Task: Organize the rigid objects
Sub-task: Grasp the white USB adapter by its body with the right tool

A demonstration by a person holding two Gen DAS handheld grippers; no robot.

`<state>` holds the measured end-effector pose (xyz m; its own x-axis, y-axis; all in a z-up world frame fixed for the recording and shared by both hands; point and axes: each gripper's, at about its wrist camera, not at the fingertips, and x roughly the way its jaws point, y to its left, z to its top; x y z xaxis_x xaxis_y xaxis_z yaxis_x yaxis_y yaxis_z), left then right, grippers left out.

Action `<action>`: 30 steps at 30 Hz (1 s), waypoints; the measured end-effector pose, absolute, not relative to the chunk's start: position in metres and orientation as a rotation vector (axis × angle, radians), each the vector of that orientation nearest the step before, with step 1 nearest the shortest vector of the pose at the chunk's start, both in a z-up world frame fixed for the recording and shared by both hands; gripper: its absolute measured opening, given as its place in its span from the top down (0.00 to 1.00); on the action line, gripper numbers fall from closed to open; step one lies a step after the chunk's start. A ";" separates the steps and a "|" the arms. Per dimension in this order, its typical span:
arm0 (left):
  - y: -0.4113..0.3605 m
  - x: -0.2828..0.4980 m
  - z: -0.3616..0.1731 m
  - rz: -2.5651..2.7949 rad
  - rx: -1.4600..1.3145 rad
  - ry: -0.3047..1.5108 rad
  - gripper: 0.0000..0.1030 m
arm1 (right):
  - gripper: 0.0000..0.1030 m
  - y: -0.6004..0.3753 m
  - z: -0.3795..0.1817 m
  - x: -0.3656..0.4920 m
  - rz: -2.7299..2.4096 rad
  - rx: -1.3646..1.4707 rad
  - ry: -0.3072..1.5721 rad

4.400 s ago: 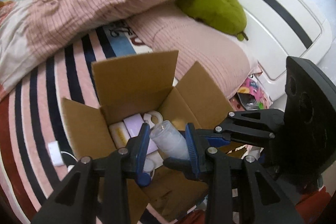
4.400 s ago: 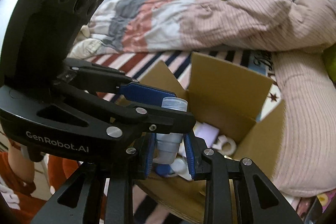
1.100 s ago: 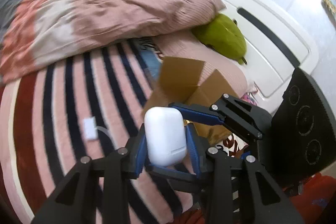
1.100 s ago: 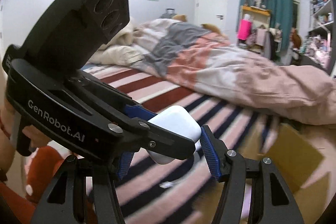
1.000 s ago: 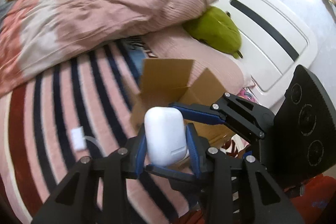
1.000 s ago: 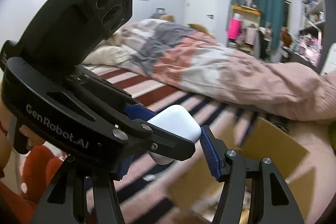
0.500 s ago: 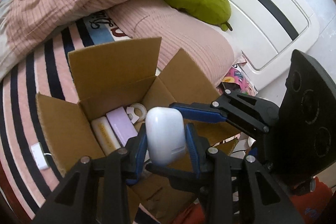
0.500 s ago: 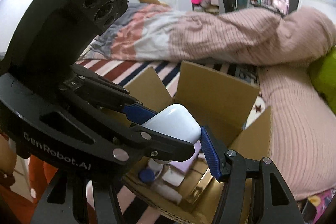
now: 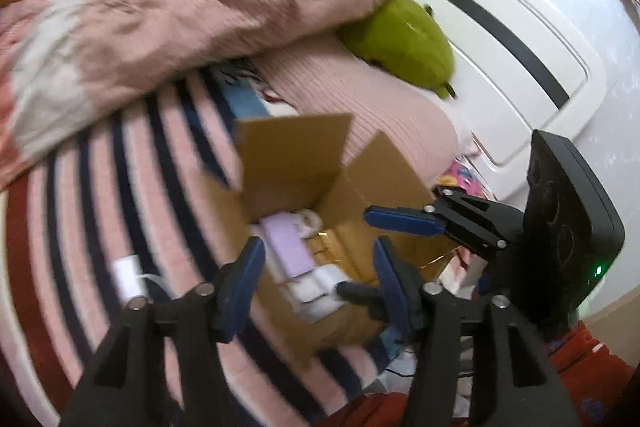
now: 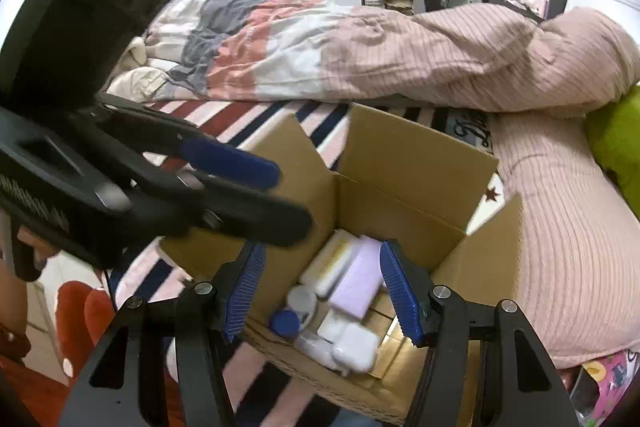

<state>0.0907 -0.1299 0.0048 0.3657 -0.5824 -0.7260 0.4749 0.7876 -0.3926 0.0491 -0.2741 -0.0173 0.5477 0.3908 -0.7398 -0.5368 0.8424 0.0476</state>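
An open cardboard box stands on the striped bed; it also shows in the left wrist view. Inside lie a white earbud case, a lilac block, a cream bar, a blue-capped bottle and other small white items. My left gripper is open and empty above the box's near edge. My right gripper is open and empty just above the box. The left gripper crosses the right wrist view at the left.
A white charger with a cable lies on the striped sheet left of the box. A pink ribbed duvet, a pink pillow and a green plush lie behind and right of the box. The white headboard stands beyond.
My left gripper has opened and let go of the white earbud case, which now lies in the box. Both grippers have pulled back a little from the box.
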 end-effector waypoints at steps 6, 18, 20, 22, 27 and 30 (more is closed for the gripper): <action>-0.038 0.061 0.008 -0.480 -0.177 0.914 0.42 | 0.45 -0.228 -0.005 0.043 0.642 -0.199 0.780; 0.098 0.026 -0.059 -0.151 -0.322 0.909 0.42 | 0.45 -0.089 -0.055 0.054 0.787 -0.249 0.901; 0.111 0.025 -0.076 -0.136 -0.350 0.927 0.42 | 0.45 -0.076 -0.081 0.062 0.731 -0.281 0.931; 0.117 0.026 -0.089 -0.128 -0.363 0.938 0.42 | 0.44 -0.070 -0.101 0.071 0.665 -0.298 0.942; 0.127 0.028 -0.110 -0.116 -0.399 0.957 0.42 | 0.38 -0.076 -0.147 0.105 0.510 -0.247 0.994; 0.130 0.030 -0.118 -0.118 -0.403 0.967 0.42 | 0.38 -0.084 -0.165 0.124 0.438 -0.227 1.003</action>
